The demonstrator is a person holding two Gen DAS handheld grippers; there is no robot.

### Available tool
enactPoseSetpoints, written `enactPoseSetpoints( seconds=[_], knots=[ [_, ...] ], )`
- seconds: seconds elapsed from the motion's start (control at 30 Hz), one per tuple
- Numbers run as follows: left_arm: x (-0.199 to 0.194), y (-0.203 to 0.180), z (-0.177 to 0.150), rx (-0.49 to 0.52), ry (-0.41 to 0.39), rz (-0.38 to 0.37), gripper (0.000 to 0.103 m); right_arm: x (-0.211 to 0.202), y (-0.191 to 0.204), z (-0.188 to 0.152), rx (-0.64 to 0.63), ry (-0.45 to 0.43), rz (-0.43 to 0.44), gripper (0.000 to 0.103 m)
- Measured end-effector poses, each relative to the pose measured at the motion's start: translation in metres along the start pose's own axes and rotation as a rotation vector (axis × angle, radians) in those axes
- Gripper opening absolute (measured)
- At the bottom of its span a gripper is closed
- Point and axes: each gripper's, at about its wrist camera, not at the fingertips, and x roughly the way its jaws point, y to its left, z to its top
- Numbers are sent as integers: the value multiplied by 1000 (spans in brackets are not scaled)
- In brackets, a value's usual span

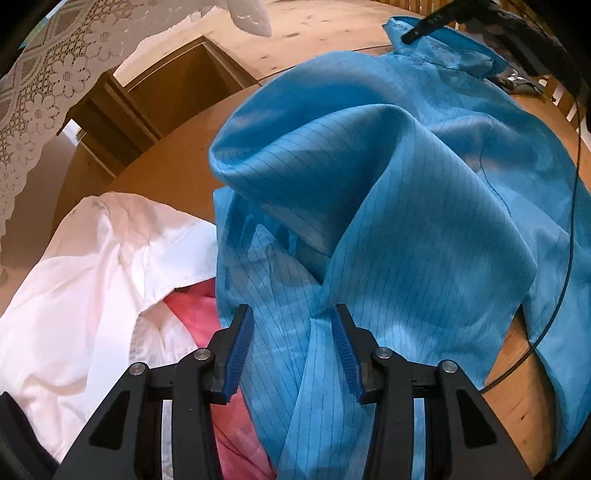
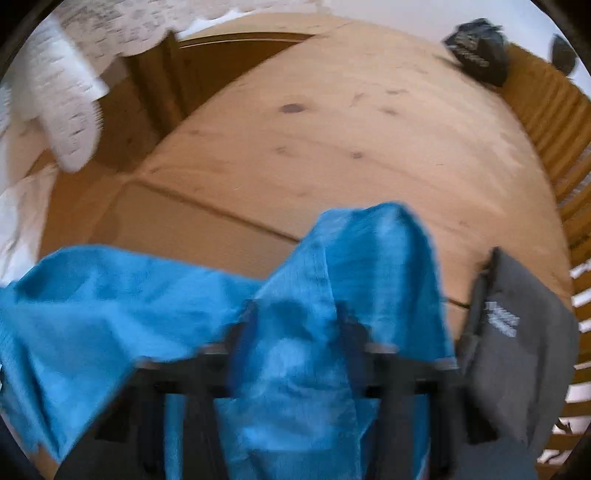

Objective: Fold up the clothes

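Note:
A crumpled blue pinstriped garment [image 1: 369,206] lies heaped on the wooden table [image 1: 177,173]. My left gripper [image 1: 293,347] hangs just over its near edge, pointing steeply down. Its blue pads [image 1: 240,350] stand apart with a flat fold of the cloth between them, not squeezed. In the blurred right wrist view the same blue garment [image 2: 332,295] drapes over my right gripper [image 2: 295,332] and hides its pads. That gripper seems shut on the cloth. A dark bar [image 1: 428,26] touches the garment's far raised end in the left wrist view.
A white shirt [image 1: 81,295] and a pink cloth [image 1: 199,314] lie left of the blue garment. A grey folded piece [image 2: 517,332] sits at the right. A lace curtain [image 1: 44,92], a dark bag [image 2: 476,51], a black cable [image 1: 569,221] and a slatted rail [image 2: 554,122] border the table.

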Motion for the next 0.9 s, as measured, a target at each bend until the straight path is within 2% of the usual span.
enactPoseSetpoints(
  seconds=[0.03,0.13,0.27,0.37,0.47,0.5,0.57,0.67,0.7,0.77,0.87,0.9],
  knots=[
    [1,0,0,1,2,2,43,-1,2,-1,-21,2,-4,2],
    [2,0,1,6,5,5,43,-17,-4,2,-58,-27,-88,2],
    [6,-1,3,6,14,5,43,-40,-45,18,45,-121,-225,2],
    [11,-4,5,8,26,6,43,-15,-58,20,56,-76,-248,2],
    [14,-7,7,18,37,15,43,12,-52,13,-8,-1,-368,18],
    [14,-7,8,21,39,19,43,10,-52,11,-18,-2,-389,20],
    [7,-6,9,21,30,24,43,-15,-55,7,8,-55,-423,22],
    [-15,0,4,10,-9,30,43,-58,-54,-3,46,-151,-491,35],
    [-25,3,1,1,-27,31,42,-75,-46,-11,43,-185,-490,39],
    [-50,9,-14,-15,-57,35,42,-96,-26,-32,9,-190,-382,41],
    [-83,26,-47,-40,-72,73,45,-101,18,-78,-61,-72,-73,41],
    [-91,29,-61,-55,-66,77,47,-97,29,-91,-77,-35,-24,41]
  ],
)
